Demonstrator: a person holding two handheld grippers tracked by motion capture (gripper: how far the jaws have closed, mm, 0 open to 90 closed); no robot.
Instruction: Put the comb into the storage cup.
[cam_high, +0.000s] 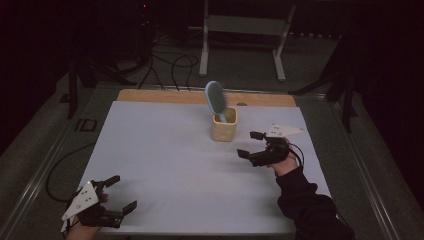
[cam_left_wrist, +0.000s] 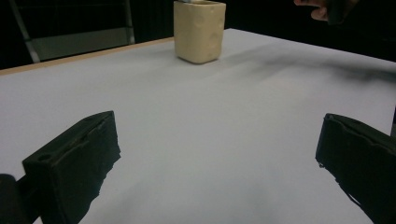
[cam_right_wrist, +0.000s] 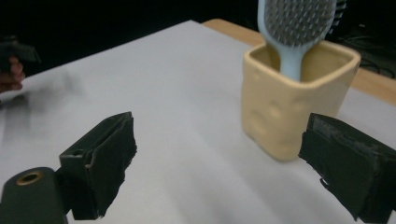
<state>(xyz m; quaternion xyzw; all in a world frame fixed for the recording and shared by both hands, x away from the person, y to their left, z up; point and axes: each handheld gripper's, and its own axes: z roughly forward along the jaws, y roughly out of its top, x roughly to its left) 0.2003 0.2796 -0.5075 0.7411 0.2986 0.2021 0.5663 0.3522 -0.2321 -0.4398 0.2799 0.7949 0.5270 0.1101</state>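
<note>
Right claw (cam_high: 251, 144) gapes empty just beside the cup (cam_high: 223, 125) holding the hairbrush (cam_high: 216, 98).

white sheet (cam_high: 165, 165) under the fingers | wooden edge (cam_high: 165, 96) beyond | cables (cam_high: 170, 65) | grey stand (cam_high: 245, 25) farthest
</note>
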